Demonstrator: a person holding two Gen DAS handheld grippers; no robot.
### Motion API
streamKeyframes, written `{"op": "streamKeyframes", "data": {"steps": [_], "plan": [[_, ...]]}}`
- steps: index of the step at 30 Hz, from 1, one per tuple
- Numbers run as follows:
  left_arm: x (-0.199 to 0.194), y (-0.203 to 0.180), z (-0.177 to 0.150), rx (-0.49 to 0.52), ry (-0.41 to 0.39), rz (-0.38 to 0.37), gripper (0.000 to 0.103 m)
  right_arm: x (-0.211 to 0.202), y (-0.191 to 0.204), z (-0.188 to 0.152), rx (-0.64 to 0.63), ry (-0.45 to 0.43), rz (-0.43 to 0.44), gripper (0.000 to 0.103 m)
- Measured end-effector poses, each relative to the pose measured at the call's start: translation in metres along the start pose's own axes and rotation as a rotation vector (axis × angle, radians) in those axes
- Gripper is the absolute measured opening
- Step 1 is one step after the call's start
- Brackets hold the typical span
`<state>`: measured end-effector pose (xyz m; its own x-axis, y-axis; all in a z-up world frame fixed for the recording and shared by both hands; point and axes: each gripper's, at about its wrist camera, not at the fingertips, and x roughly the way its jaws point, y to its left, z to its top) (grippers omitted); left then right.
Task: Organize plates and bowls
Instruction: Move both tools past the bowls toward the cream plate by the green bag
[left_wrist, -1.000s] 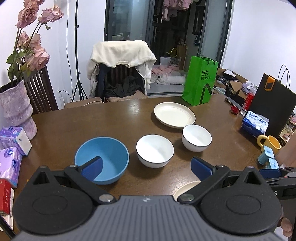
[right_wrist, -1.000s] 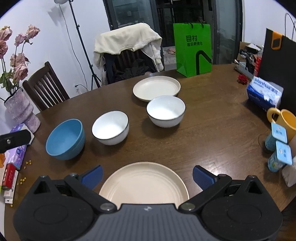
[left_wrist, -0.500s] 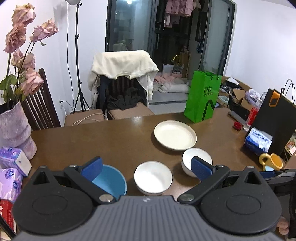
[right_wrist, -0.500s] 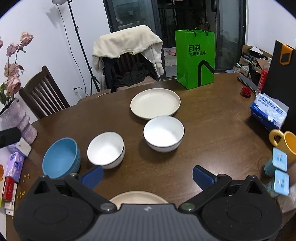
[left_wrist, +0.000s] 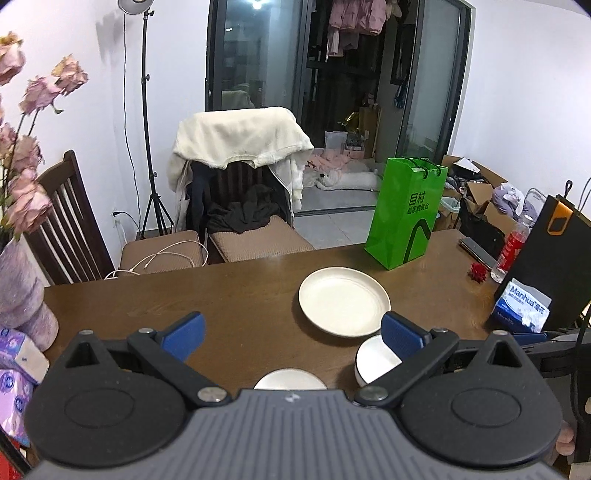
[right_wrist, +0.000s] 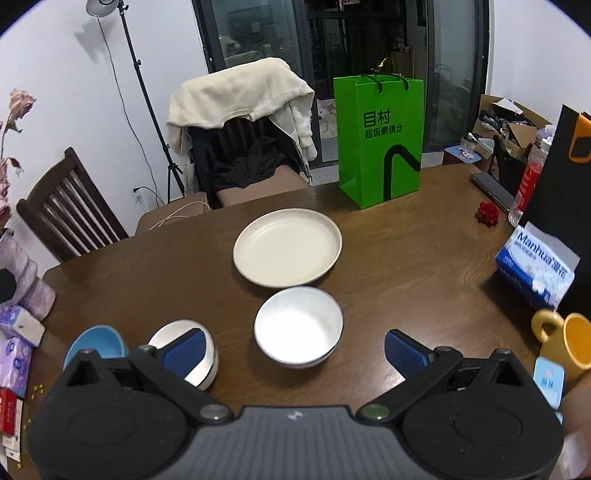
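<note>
Cream-coloured and shallow, the plate (right_wrist: 287, 246) lies near the middle of the brown wooden surface (right_wrist: 406, 266), toward its far edge, with a white dark-rimmed bowl (right_wrist: 299, 326) just beside its near rim; a second white bowl (right_wrist: 201, 345) and a blue bowl (right_wrist: 94, 341) sit toward the left edge. Right hand-held gripper (right_wrist: 293, 349): jaws wide apart and empty, the first bowl directly ahead between its fingers, making this the nearer hand. Left hand-held gripper (left_wrist: 291, 334): likewise spread and empty, held above the surface, with the plate ahead and slightly to its right.
</note>
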<state>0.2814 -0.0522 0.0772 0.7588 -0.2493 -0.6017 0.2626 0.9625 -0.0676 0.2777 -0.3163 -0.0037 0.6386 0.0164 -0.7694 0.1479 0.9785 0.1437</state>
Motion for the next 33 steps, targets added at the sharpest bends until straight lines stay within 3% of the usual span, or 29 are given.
{"op": "streamKeyframes", "data": {"steps": [22, 33], "plan": [[0.133, -0.017, 0.076, -0.002, 0.082, 0.084, 0.103, 0.100, -0.053, 0.105, -0.046, 0.063, 0.018, 0.103], [0.223, -0.010, 0.085, -0.033, 0.165, 0.114, 0.103, 0.177, -0.072, 0.140, -0.008, 0.112, 0.036, 0.103]]}}
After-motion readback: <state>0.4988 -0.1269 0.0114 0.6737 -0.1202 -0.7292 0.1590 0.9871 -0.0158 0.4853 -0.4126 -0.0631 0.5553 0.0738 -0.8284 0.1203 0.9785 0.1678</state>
